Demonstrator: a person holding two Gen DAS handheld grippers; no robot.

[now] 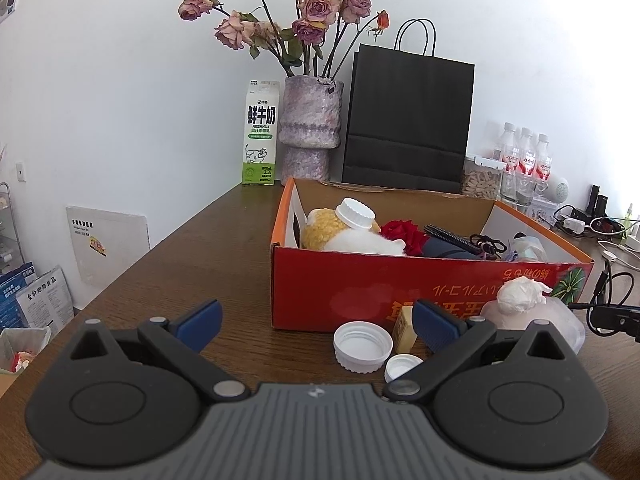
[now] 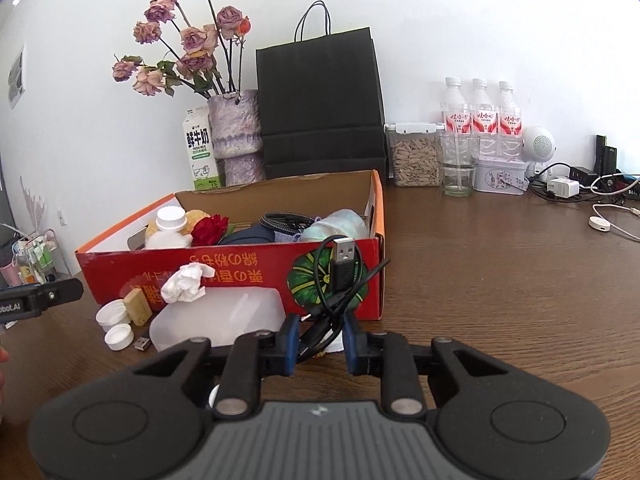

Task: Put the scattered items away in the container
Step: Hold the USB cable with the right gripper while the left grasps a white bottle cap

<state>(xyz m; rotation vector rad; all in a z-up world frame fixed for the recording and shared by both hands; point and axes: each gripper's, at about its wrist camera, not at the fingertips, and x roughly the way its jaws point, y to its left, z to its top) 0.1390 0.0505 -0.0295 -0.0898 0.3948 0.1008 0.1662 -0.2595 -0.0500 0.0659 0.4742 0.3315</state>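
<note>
Currently, step: right gripper (image 2: 319,338) is pinching the black USB cable (image 2: 340,280) and, by my read, starting to carry it toward the box.
Right tongs: closed on the cable bundle, blue pads squeezing several strands.
Left tongs: left gripper (image 1: 317,320) is standing wide open, holding nothing, hovering near the tabletop's front edge.
Cable place: looped in front of the red cardboard box (image 2: 240,276), by its front right corner; USB plug is sticking up above the pads.
Handling: light, floppy, springy; loops will likely dangle and snag the box rim. Gripping the bunched middle is looking best, not the plug.
Left out: crumpled tissue (image 2: 186,282), white caps (image 1: 362,346), small yellow block (image 1: 403,330), translucent lid (image 2: 224,320), all along the box's front wall.
Box contents: already holding a plush toy (image 1: 352,240) and a red flower (image 1: 404,234).
</note>
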